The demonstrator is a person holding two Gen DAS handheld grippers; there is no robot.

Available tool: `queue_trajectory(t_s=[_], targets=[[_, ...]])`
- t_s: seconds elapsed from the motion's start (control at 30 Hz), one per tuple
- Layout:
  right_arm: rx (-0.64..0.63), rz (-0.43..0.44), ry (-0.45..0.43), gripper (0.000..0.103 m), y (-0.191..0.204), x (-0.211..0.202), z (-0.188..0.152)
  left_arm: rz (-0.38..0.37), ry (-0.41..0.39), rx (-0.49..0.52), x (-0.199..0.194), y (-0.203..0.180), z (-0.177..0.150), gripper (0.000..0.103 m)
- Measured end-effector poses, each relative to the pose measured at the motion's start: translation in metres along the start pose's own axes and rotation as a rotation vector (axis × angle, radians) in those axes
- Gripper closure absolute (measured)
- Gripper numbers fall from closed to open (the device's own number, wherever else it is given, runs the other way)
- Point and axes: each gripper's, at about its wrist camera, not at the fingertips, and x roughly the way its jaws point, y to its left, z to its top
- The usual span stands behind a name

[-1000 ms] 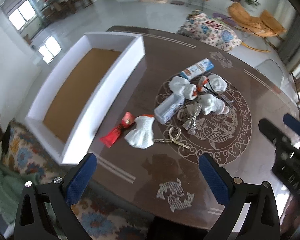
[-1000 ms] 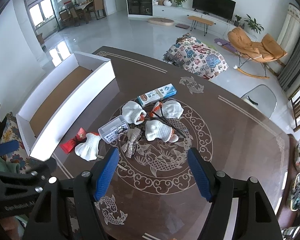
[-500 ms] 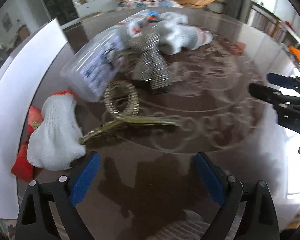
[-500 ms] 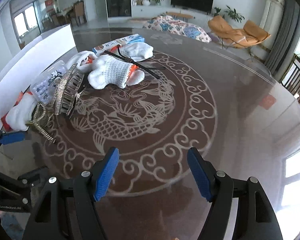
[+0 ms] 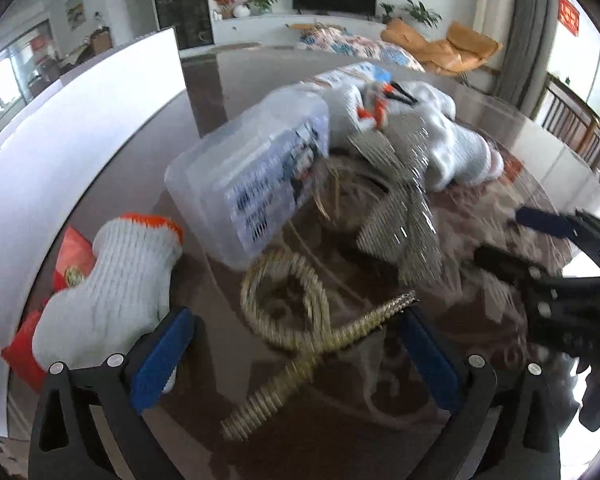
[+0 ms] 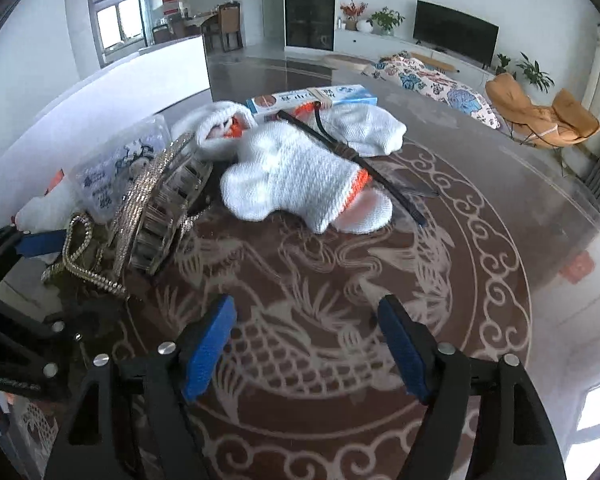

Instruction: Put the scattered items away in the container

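My left gripper (image 5: 296,344) is open, low over the table, its jaws on either side of a gold rhinestone ribbon clip (image 5: 300,320). A white knit glove with an orange cuff (image 5: 112,288) lies by the left finger, on a red pouch (image 5: 70,256). Beyond are a clear plastic box (image 5: 252,176), a silver bow (image 5: 404,208) and more white gloves (image 5: 452,148). The white container (image 5: 80,152) stands at the left. My right gripper (image 6: 306,344) is open and empty over the dragon pattern, short of a white glove (image 6: 296,176).
A blue and white carton (image 6: 312,98) and a black hair tie with stick (image 6: 352,152) lie among the gloves. The dark round table (image 6: 520,208) extends to the right. The right gripper shows in the left wrist view (image 5: 556,248).
Both grippers have dropped from high above the table to just over it. The left one has closed in on the gold clip, which now lies between its open fingers.
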Motion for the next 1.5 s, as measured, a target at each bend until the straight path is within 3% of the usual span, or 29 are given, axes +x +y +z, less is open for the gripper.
queue_trajectory(t_s=[0.17, 0.23, 0.33, 1.5], targets=[[0.008, 0.008, 0.015, 0.027, 0.006, 0.003, -0.009, -0.003, -0.006, -0.002, 0.007, 0.004, 0.005, 0.000], [-0.002, -0.004, 0.003, 0.027, 0.000, 0.006, 0.006, -0.005, -0.018, -0.005, 0.001, -0.014, 0.018, 0.000], [-0.001, -0.002, 0.001, 0.027, 0.002, 0.006, 0.003, -0.005, -0.016, -0.005, -0.002, -0.001, 0.006, 0.000], [-0.003, -0.003, -0.001, 0.027, 0.002, 0.006, 0.004, -0.003, -0.011, -0.003, 0.006, 0.002, 0.007, 0.000]])
